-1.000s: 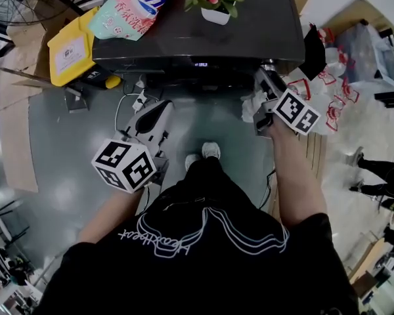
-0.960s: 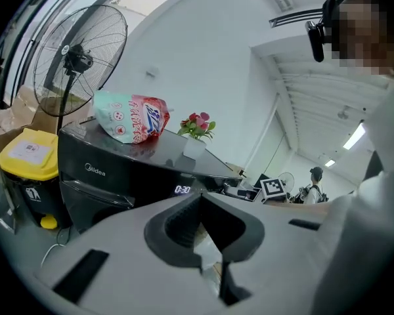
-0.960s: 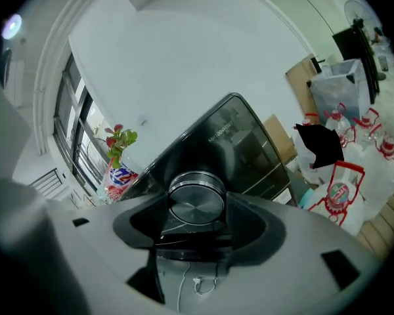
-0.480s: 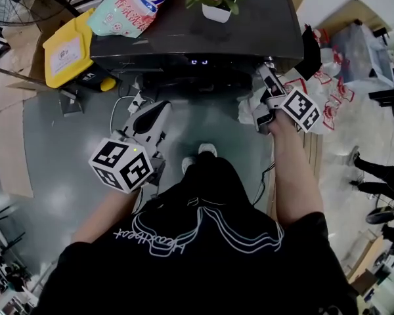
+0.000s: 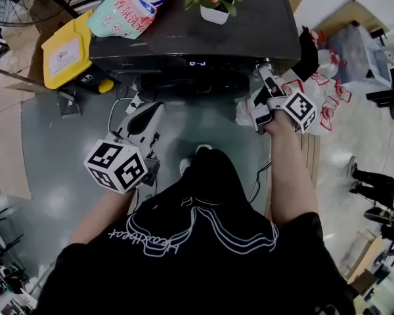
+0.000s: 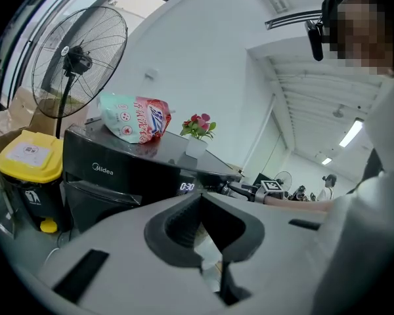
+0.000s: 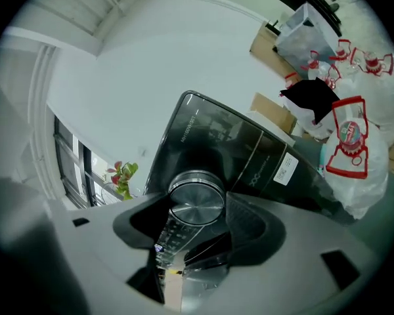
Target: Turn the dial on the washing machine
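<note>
Left gripper (image 6: 201,195): nearest the person, at 8 o'clock in the head view. Its jaw tips are pressed together on nothing, well apart from the machine.
Right gripper (image 7: 196,215): at 2 o'clock in the head view, reaching to the front panel. Its pads (image 7: 249,225) pinch the dial, one on each side of the rim.
Dial (image 7: 196,201): round brushed-metal knob at the right end of the front panel, just under the top's edge, toward 1 o'clock in the head view.
Risk, slip: the rim looks smooth, so a light pinch would likely let the pads skid round it and leave the knob unturned.
Risk, off-axis: if the gripper's line drifts from the knob's centre during a twist, the pads could walk off the rim or lever the knob sideways.
Dial facing: the flat face points out of the panel toward the person, at 6 o'clock.
Dial axis: the face has no long side. The only axis is the short spindle line, running 12 to 6 o'clock, roughly in line with the right gripper.
Washing machine (image 5: 262,31): dark body with a lit display (image 6: 187,187).
Top, farthest: detergent bag (image 5: 128,5) at 11 o'clock, flower pot (image 5: 215,13) at 12 o'clock.
</note>
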The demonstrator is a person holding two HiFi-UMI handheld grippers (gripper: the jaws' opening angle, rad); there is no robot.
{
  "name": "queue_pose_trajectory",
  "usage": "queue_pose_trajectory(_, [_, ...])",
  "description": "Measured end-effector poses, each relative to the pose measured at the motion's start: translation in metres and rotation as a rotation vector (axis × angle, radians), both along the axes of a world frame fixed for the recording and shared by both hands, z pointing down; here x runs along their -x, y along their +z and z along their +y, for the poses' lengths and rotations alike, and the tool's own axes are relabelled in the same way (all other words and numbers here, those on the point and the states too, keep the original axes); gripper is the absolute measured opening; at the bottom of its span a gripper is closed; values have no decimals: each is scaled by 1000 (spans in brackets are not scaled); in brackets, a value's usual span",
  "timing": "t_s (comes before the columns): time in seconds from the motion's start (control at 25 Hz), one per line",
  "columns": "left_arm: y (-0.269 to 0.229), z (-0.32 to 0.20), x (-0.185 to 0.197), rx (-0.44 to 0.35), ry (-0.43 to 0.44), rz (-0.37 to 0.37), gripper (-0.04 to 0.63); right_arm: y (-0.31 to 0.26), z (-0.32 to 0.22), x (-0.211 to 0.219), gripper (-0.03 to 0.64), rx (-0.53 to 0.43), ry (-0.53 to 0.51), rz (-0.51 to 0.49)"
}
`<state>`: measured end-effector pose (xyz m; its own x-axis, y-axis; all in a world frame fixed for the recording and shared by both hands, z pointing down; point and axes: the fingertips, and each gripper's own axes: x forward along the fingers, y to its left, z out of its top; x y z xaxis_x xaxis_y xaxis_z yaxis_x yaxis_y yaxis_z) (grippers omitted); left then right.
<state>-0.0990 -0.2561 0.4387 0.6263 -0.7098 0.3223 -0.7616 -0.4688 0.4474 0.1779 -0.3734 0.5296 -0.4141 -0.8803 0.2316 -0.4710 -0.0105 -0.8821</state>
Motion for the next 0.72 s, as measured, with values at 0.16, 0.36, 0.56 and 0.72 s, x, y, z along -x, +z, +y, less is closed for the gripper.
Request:
queue_pose_trajectory(0.16, [2, 1, 2, -5, -7, -6, 5, 2, 0, 0, 279, 7, 14, -105])
queue_pose_trajectory(0.36, [4, 1, 5, 2, -10, -2, 5, 5, 0, -1, 279, 12, 49, -269])
queue_pose_trajectory(0.56, [2, 0, 4, -4, -9, -2, 5, 6, 0, -2, 279, 13, 55, -328])
queue_pose_trajectory(0.72, [5, -1, 7, 0, -11, -5, 5, 7, -1, -3, 278, 0, 59, -330])
